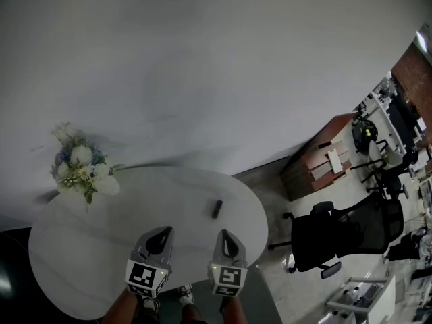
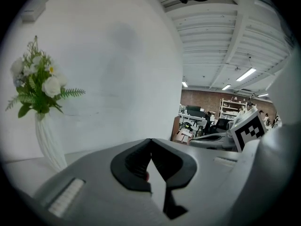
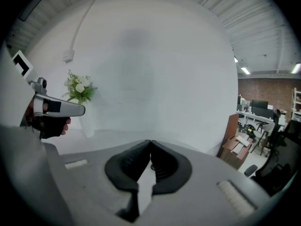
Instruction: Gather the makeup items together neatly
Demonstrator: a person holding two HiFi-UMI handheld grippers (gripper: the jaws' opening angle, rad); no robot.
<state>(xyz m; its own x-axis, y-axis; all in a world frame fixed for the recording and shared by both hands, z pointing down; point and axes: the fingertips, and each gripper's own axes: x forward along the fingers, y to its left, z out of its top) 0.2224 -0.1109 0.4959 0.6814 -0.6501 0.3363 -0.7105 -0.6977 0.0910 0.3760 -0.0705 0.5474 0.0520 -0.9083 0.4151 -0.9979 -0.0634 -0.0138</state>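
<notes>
Well, makeup item [image 1: 217,208]: small, dark, oblong.

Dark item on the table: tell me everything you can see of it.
The dark item is small, oblong and blackish, lying flat on the white round table, towards its right side, just ahead of the right gripper. Nothing but the table touches it. It is too small here to tell its kind, parts or material.

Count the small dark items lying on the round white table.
1. A small dark oblong item lies toward the round white table's right side, just beyond the right gripper. Others may be hidden.
</notes>
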